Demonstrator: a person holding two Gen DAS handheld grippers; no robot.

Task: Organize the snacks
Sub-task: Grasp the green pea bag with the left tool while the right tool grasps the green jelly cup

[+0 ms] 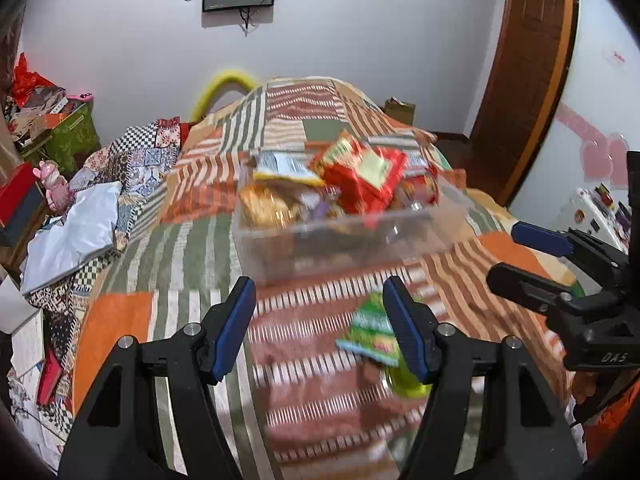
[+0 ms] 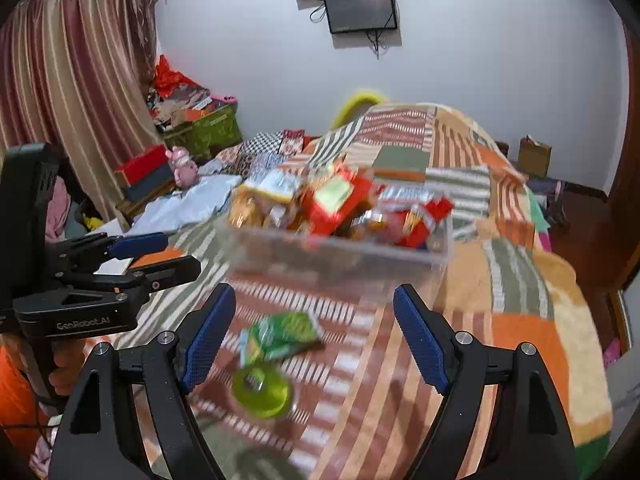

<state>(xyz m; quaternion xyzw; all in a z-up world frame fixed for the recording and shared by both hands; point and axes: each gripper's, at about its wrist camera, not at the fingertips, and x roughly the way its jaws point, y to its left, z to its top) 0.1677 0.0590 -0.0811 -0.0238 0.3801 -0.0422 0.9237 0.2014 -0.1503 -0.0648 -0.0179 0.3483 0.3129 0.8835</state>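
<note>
Risk noted: clear bin (image 2: pixel 340 256) on the bed (image 2: pixel 500 280) is sitting heaped with snacks; adding the green packet (image 2: pixel 282 336) could spill the top ones. Both grippers (image 1: pixel 320 328) (image 2: pixel 314 336) are hovering, jaws apart, empty.

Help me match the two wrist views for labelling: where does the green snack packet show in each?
Left wrist: green snack packet low right of centre, beside the right finger.
Right wrist: low left of centre, above the green round container.
Shared landmark: clear snack bin behind it.
</note>
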